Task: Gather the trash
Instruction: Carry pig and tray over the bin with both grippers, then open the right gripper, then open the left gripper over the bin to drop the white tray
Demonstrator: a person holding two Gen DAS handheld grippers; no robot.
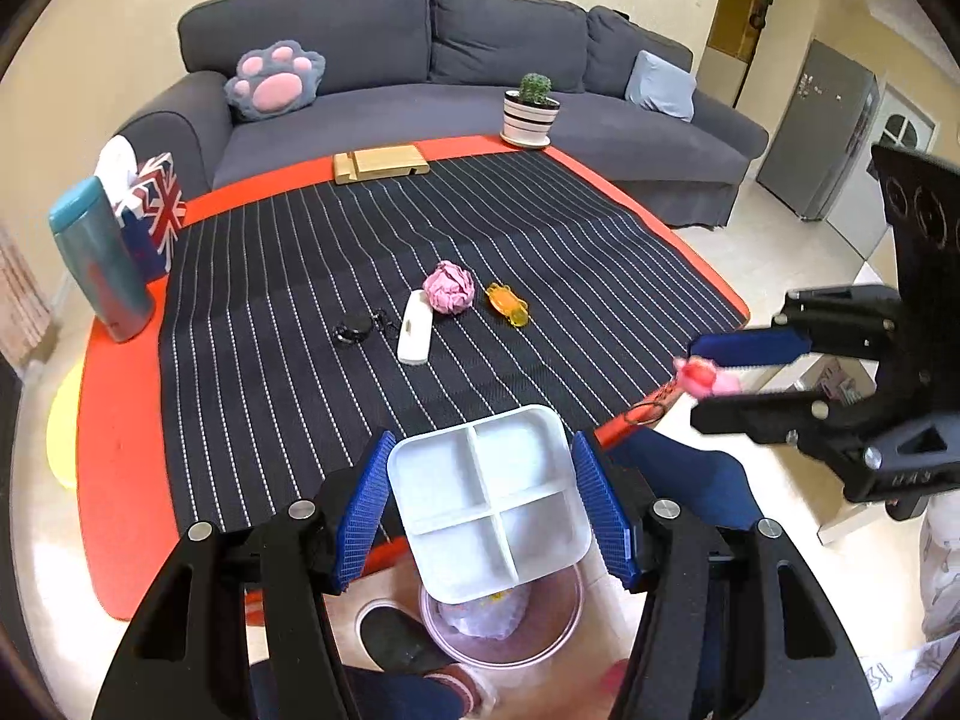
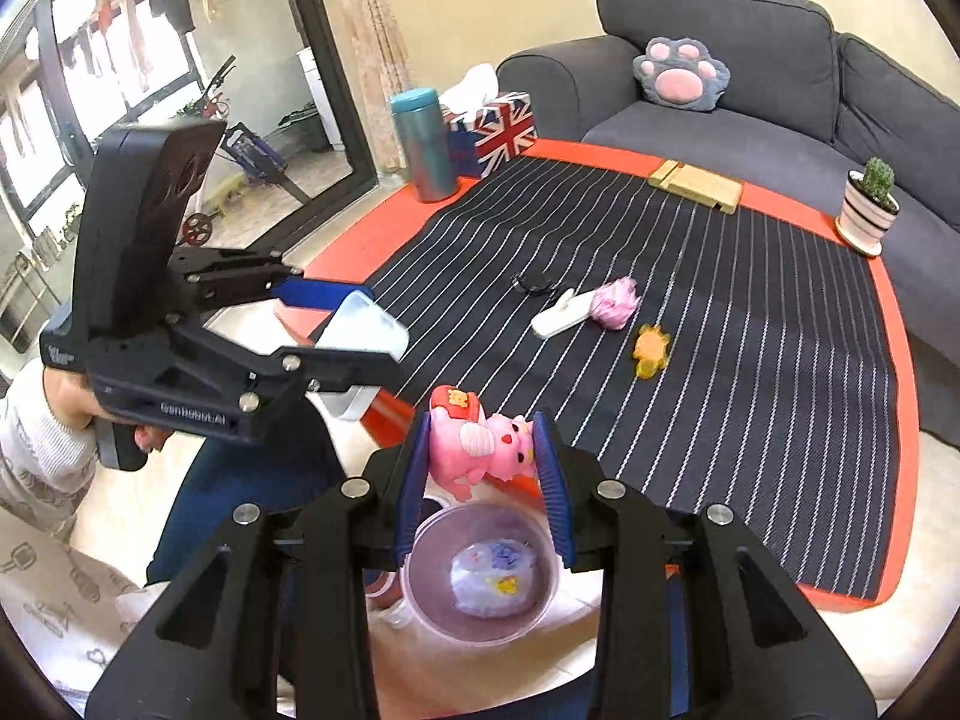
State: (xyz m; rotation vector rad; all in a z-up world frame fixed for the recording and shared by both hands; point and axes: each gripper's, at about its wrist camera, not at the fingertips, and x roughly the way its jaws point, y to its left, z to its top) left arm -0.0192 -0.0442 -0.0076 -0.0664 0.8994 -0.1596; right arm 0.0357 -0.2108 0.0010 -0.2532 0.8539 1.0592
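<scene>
My left gripper (image 1: 483, 474) is shut on a white four-compartment tray (image 1: 456, 480), held tilted above a round translucent bin (image 1: 561, 612) on the floor. The same tray (image 2: 375, 324) shows in the right wrist view, clamped in the left gripper (image 2: 360, 333). My right gripper (image 2: 483, 438) is shut on a pink pig toy (image 2: 474, 450) over the bin (image 2: 423, 576), which holds a plastic bag with scraps. In the left wrist view the right gripper (image 1: 699, 381) hangs off the table's right edge with the toy (image 1: 696, 372). A crumpled pink paper ball (image 1: 450, 287) and an orange wrapper (image 1: 507, 304) lie mid-table.
On the striped cloth lie a white plastic piece (image 1: 415, 330) and a small black item (image 1: 354, 330). A teal flask (image 1: 99, 258), flag tissue box (image 1: 153, 210), wooden stand (image 1: 378, 163) and potted cactus (image 1: 531, 111) line the far edge. A grey sofa (image 1: 480, 48) stands behind. A person's legs and slipper (image 1: 399, 639) are beside the bin.
</scene>
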